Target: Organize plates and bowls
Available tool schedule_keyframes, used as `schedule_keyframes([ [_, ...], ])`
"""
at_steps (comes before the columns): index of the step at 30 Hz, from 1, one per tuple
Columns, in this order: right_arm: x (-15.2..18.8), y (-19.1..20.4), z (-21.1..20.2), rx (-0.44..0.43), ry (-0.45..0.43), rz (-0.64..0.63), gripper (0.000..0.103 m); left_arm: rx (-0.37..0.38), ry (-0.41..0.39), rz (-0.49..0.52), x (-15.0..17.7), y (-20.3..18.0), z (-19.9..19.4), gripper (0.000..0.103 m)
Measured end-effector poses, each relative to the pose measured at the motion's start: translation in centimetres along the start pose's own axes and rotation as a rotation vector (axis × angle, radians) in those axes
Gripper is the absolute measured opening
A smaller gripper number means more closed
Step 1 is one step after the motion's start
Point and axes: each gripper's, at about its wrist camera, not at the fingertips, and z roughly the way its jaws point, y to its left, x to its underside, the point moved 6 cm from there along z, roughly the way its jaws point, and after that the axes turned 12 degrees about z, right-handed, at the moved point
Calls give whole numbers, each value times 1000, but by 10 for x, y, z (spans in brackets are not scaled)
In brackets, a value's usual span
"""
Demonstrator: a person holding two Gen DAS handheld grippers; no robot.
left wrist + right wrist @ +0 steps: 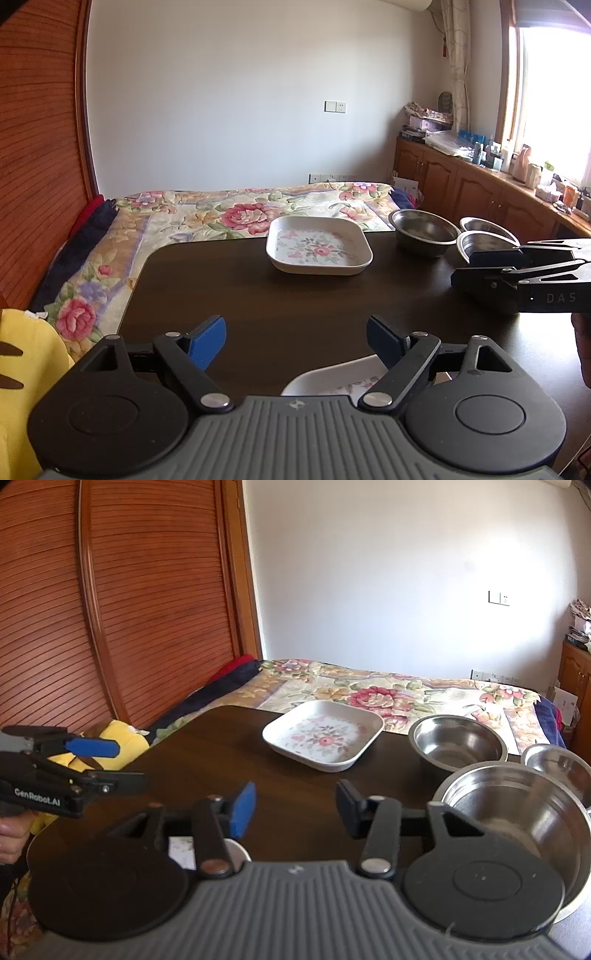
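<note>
Dark wooden surface (295, 295) beside a floral-quilted bed (207, 214), white square floral plate (319, 249) at its far edge, three round stainless-steel bowls (458, 744) to the right, second floral plate (332, 380) under the left hand-held gripper (295, 341), right hand-held gripper (291, 810) near the closest bowl, both spread wide and holding nothing

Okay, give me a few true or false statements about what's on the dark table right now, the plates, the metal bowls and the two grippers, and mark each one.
1. The far square floral plate is empty. True.
2. The left gripper is clamped on a bowl. False: its jaws are open and hold nothing.
3. Three metal bowls stand at the right: far one, small one, near one. True.
4. The right gripper is shut. False: open.
5. The table is white. False: dark wood.
</note>
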Motion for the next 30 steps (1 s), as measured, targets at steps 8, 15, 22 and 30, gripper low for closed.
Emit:
schedule_keyframes([
  [8, -14, -5, 11, 28, -13, 9, 78, -27, 19, 88, -12, 5, 19, 89],
  [15, -29, -9, 26, 49, -21, -9, 82, -11, 6, 90, -31, 20, 35, 89],
  [22, -34, -13, 55, 50, 43, 21, 61, 10, 4, 103, -47, 30, 62, 87],
  [30, -41, -27, 97, 97, 127, 84, 44, 78, 25, 97, -59, 38, 110, 71],
])
